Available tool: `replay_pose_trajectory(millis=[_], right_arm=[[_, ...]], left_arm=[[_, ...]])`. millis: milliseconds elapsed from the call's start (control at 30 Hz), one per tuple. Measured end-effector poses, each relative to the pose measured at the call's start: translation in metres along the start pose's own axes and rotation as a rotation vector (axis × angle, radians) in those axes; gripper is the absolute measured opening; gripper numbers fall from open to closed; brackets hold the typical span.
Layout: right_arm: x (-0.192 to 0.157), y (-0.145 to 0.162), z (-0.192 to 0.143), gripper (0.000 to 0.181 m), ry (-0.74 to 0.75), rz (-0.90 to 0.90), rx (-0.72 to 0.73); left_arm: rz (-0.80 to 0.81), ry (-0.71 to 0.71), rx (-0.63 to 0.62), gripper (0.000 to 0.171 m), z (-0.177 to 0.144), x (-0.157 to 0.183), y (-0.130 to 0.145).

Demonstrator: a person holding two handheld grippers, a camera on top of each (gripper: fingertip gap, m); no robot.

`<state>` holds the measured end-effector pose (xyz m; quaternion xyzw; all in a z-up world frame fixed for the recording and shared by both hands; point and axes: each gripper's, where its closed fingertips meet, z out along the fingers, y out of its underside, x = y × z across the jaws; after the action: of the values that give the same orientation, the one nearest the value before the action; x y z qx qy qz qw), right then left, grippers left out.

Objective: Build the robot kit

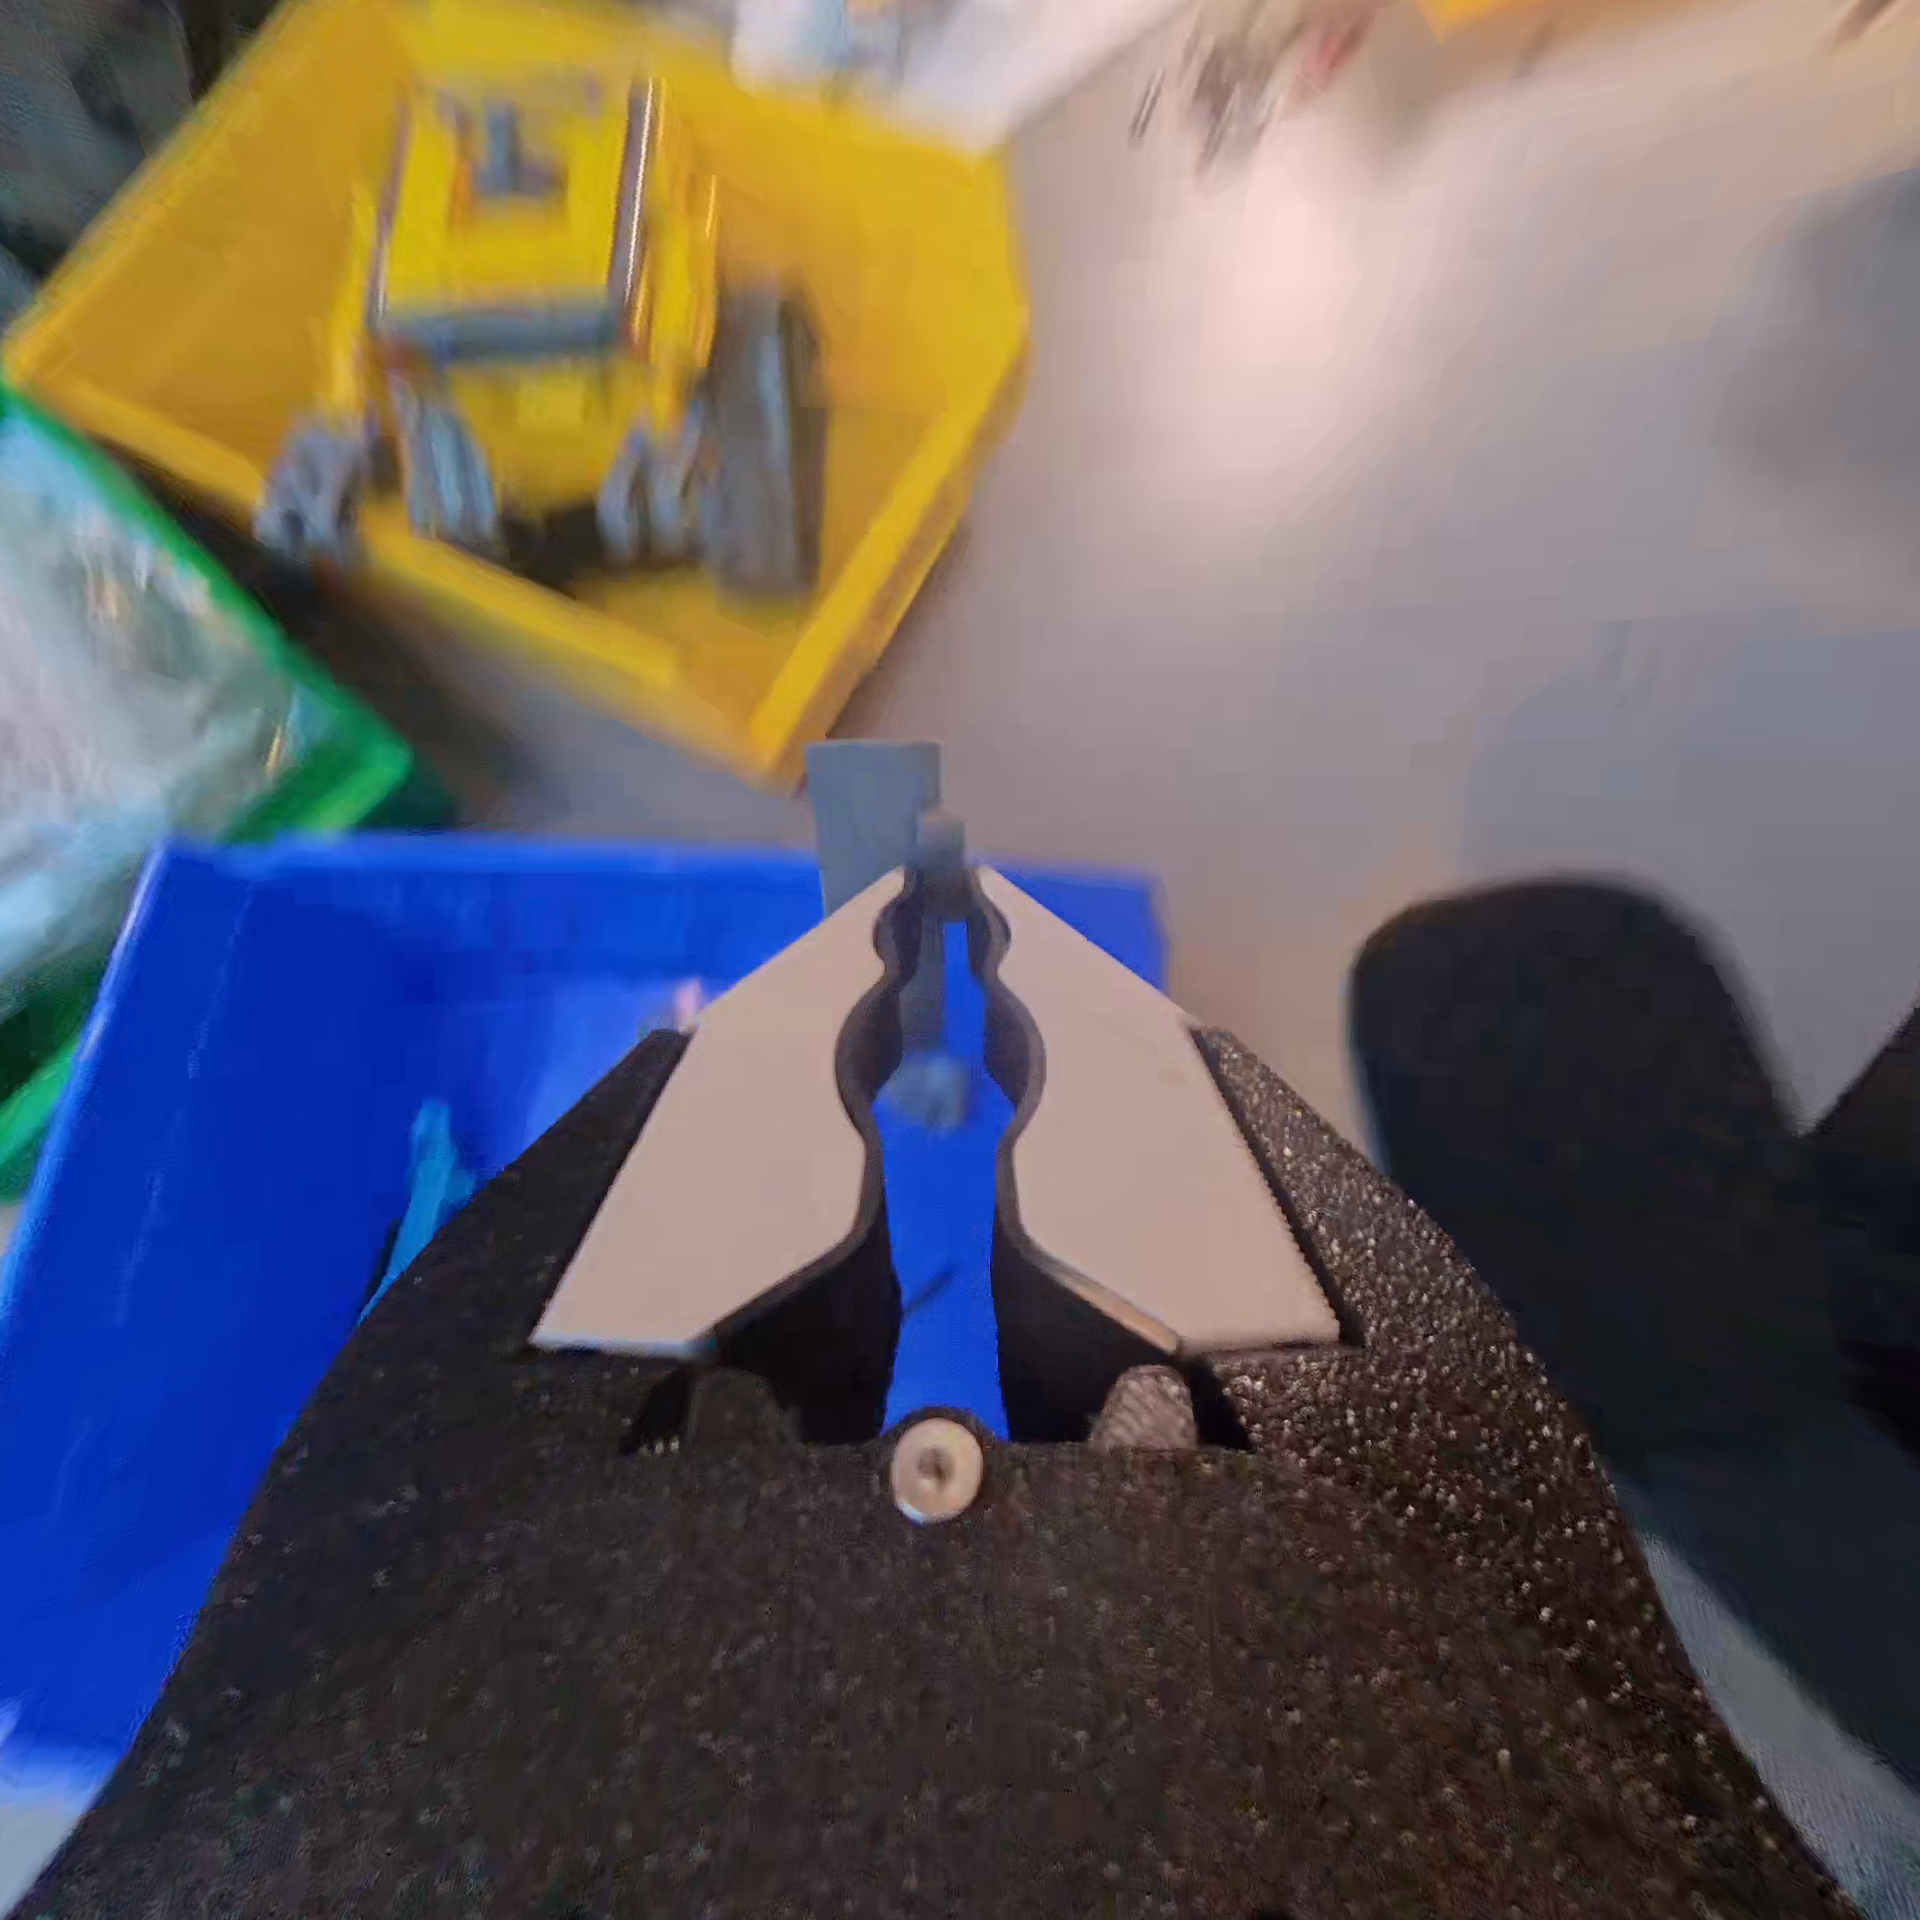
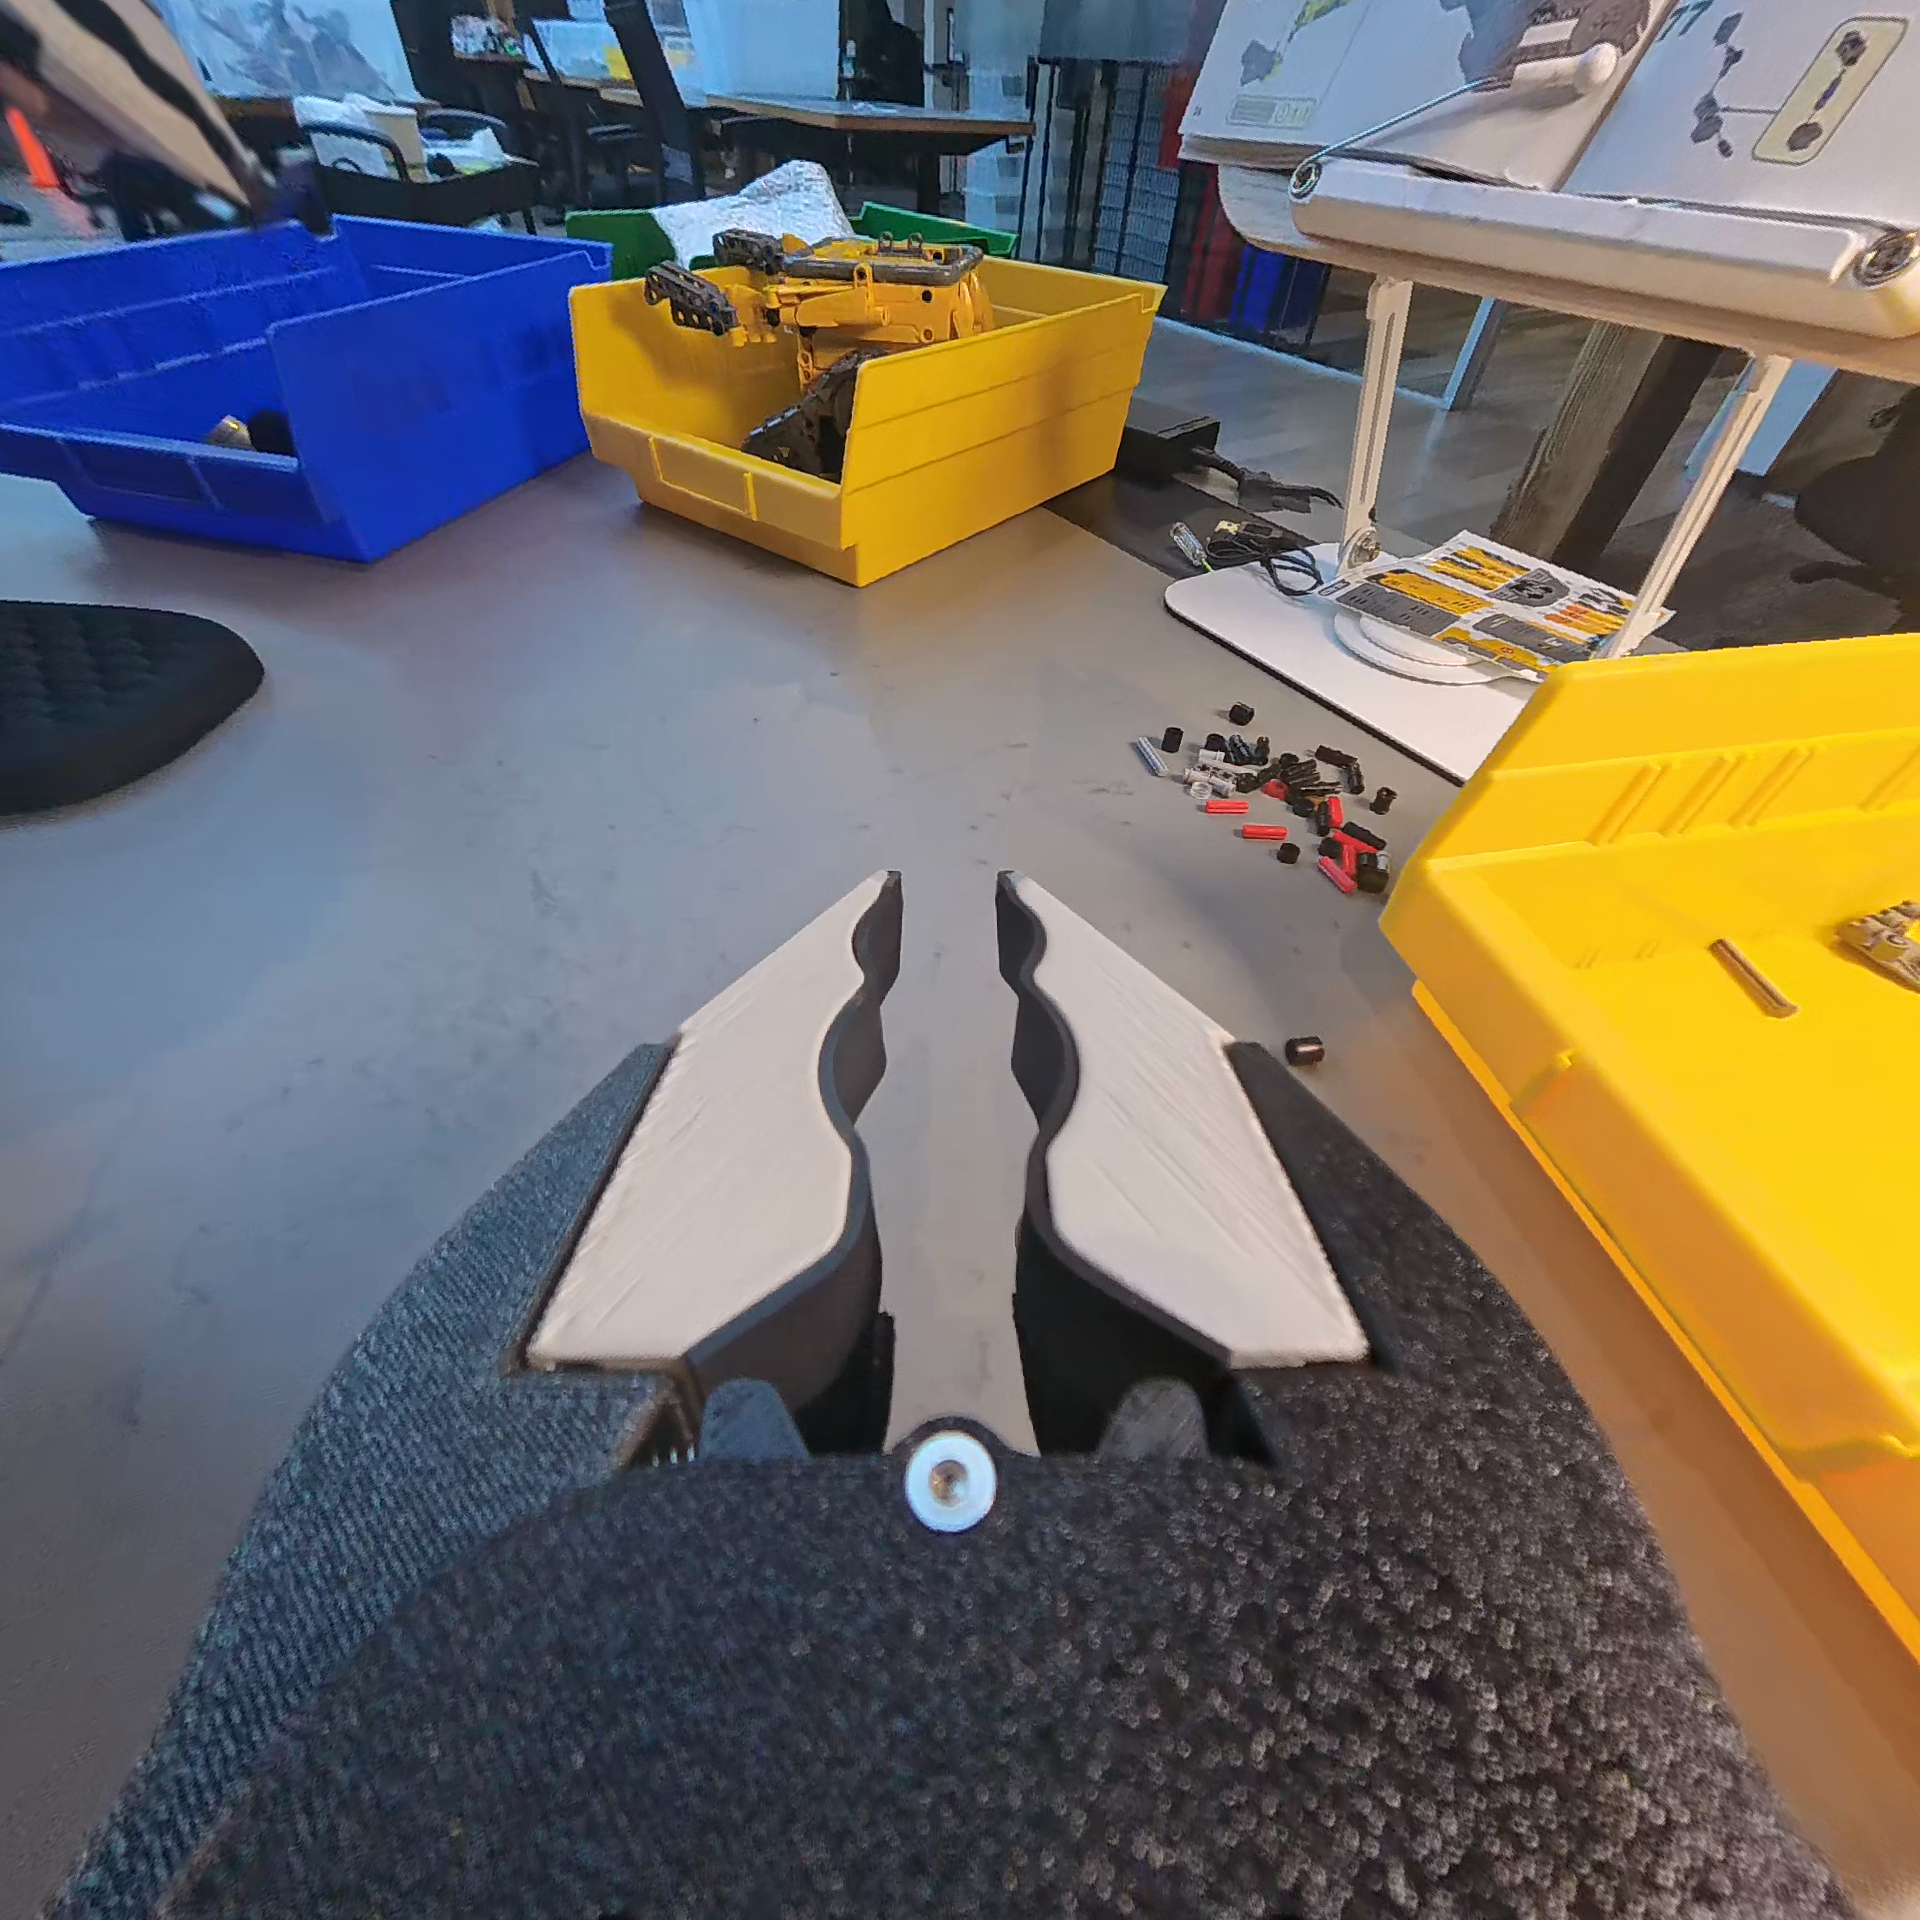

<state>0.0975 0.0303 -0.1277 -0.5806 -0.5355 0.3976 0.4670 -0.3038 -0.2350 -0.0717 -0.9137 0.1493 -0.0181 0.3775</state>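
1. The left claw [image 1: 940, 883] has its fingertips nearly together, pinched on a small grey piece [image 1: 878, 810]. The piece has a flat plate and a thin stem that runs back between the fingers; its exact kind is lost in the motion blur.
2. The left claw and the grey piece hang over the far rim of a blue bin [image 1: 312, 1039], whose floor shows through the gap between the fingers.
3. Beyond the blue bin in the left wrist view sits a yellow bin [image 1: 883, 582] holding a blurred yellow and grey model [image 1: 582, 395]. To the left is a green bin [image 1: 353, 769] with something pale and crinkled in it.
4. A black pad [image 1: 1558, 1143] lies on the grey surface [image 1: 1403, 520] to the right of the left claw.
5. The right claw [image 2: 948, 883] stands partly open with a clear gap between its fingertips and holds nothing; it hovers low over bare surface.
6. Near its right fingertip lies a single small black peg [image 2: 1304, 1050]. Farther ahead and to the right is a scatter of small black and red pegs [image 2: 1304, 800].
7. At the right edge, close by, is a second yellow bin [image 2: 1662, 1039] with a few small parts inside.
8. Behind the pegs stands a white stand [image 2: 1351, 644] carrying an open instruction booklet [image 2: 1455, 73].
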Motion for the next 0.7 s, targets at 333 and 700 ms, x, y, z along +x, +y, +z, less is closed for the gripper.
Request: replay_pose_trajectory(millis=[333,700], right_arm=[[-0.067,-0.044,0.029,0.033,-0.217,-0.188,0.092],[-0.092,-0.068,0.077,0.057,-0.275,0.070,0.085]], left_arm=[[-0.471,0.890,0.790,0.006,0.079,0.186,-0.186],[-0.669,1.108,0.801,0.007,0.165,0.248,-0.216]])
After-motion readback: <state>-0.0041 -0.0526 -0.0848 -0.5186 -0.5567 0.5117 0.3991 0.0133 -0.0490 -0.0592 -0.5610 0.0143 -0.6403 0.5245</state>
